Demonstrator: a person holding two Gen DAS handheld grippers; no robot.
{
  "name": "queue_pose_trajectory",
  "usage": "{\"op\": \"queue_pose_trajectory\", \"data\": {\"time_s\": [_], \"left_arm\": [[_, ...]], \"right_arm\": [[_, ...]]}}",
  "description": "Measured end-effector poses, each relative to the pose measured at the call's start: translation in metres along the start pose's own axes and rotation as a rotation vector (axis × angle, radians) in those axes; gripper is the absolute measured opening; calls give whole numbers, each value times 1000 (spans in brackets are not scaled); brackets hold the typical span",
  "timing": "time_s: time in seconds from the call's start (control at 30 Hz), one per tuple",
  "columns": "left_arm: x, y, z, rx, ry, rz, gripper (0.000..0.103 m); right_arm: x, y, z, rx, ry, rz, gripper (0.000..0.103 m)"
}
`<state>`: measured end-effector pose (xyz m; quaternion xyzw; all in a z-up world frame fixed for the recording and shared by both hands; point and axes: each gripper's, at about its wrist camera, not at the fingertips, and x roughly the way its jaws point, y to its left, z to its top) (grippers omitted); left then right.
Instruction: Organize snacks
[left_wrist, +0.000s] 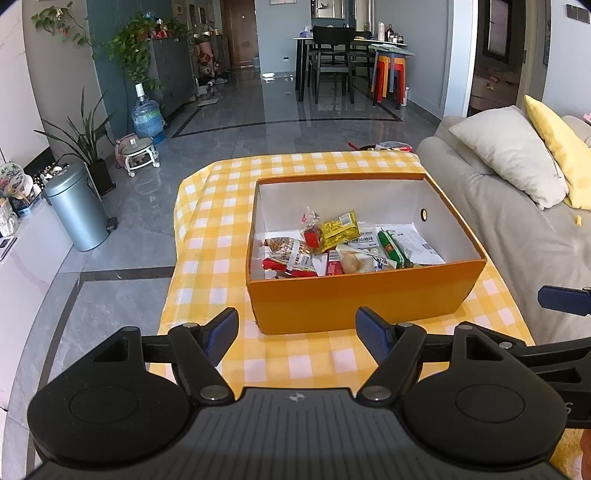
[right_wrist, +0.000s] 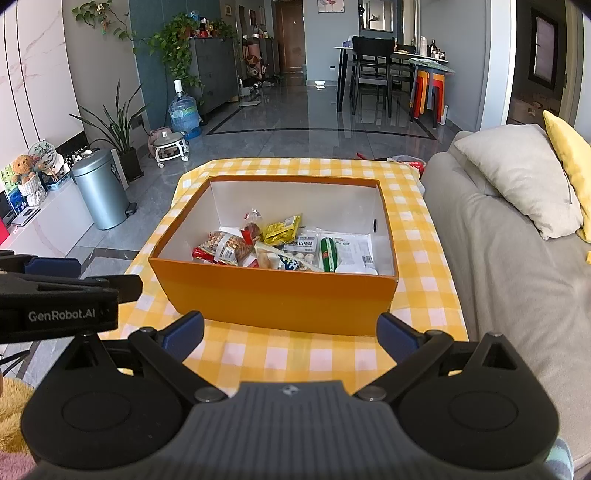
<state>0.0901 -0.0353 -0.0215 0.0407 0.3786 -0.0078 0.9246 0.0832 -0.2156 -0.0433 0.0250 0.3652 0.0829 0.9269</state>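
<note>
An orange box with a white inside stands on the yellow checked tablecloth. Several snack packets lie in its near half: a yellow packet, a green packet, a nut bag. My left gripper is open and empty, just short of the box's near wall. My right gripper is open and empty in front of the same wall. The left gripper's body shows at the left of the right wrist view.
A grey sofa with grey and yellow cushions runs along the table's right side. A metal bin stands on the floor to the left. Dining table and chairs stand far behind.
</note>
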Motion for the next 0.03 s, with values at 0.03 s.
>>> {"op": "queue_pose_trajectory", "data": {"time_s": [0.03], "left_arm": [[-1,1,0,-2,0,1,85]], "right_arm": [[0,0,0,0,3,-1,97]]}}
